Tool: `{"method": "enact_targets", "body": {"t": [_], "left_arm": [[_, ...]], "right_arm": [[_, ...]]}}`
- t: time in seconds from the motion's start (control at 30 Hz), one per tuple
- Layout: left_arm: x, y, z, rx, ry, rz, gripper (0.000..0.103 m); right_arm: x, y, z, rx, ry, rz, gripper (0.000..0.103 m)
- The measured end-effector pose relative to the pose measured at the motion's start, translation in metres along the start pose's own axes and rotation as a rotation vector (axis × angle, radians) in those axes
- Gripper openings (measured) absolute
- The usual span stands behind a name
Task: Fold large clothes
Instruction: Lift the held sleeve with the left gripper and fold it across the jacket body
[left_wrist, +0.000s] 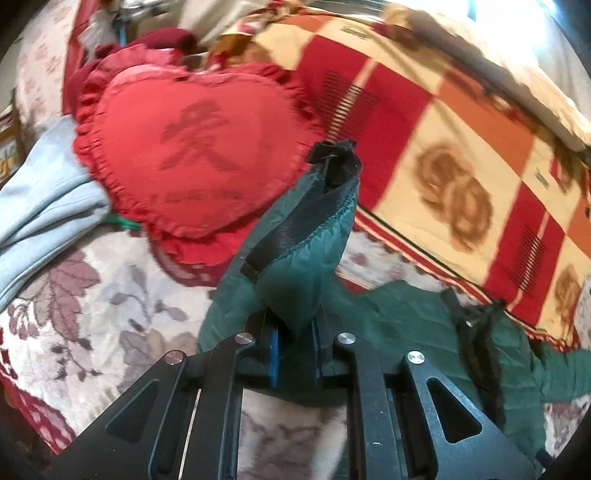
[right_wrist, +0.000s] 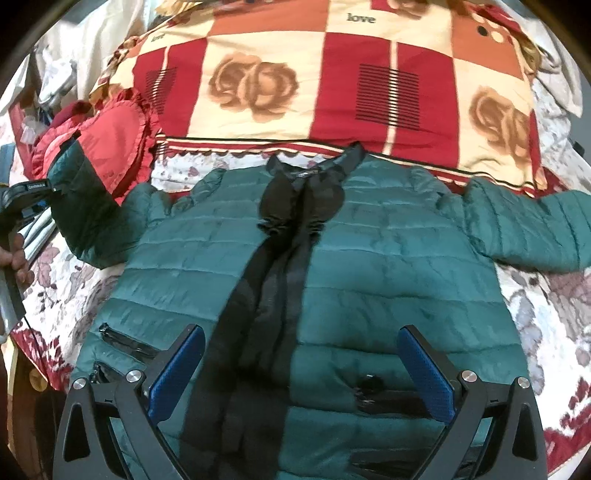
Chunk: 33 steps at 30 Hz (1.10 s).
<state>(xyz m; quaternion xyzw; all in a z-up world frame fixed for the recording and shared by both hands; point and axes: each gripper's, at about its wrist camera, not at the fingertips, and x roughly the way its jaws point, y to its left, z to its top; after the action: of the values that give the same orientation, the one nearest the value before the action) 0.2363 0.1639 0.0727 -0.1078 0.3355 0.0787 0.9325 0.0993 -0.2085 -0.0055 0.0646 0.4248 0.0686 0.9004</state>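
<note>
Bed: a floral bedspread (right_wrist: 535, 317) is covering the whole surface, with a red, orange and cream checked quilt (right_wrist: 332, 85) lying across the far side, its scalloped edge running just behind the jacket's collar.

Jacket: a green puffer jacket (right_wrist: 388, 266) is lying front-up in the middle of the bed, black placket running down the centre, collar at the far end, hem near the right camera.

Left gripper: the left gripper (left_wrist: 294, 341) is pinching the end of the jacket's left sleeve (left_wrist: 295, 258) between its blue pads, jaws narrow, and the sleeve is standing up off the bed with its black cuff trim at the top.

Right gripper: the right gripper (right_wrist: 301, 373) is hovering over the lower front of the jacket with its jaws spread wide, nothing between them.

Edges and room: the right sleeve (right_wrist: 528, 229) is stretching out flat toward the right edge with bare bedspread near it. The left side is tighter, since a red heart-shaped pillow (left_wrist: 184, 147) is sitting just beyond the lifted sleeve, and a pale blue garment (left_wrist: 44, 195) is lying at the far left.

Only in the right view: the whole jacket laid out, both pocket zips, and the left gripper (right_wrist: 27, 192) with the person's fingers on its handle.

Only in the left view: the actual grip on the sleeve, plus the blue garment.
</note>
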Motion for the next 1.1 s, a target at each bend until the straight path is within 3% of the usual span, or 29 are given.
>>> {"method": "enact_targets", "body": {"t": [1.1], "left_arm": [[0.004,-0.191,-0.051,0.196,0.111,-0.185,0.012]], "right_arm": [[0.004,-0.056,-0.024,0.114,0.048,0.000,0.103]]}}
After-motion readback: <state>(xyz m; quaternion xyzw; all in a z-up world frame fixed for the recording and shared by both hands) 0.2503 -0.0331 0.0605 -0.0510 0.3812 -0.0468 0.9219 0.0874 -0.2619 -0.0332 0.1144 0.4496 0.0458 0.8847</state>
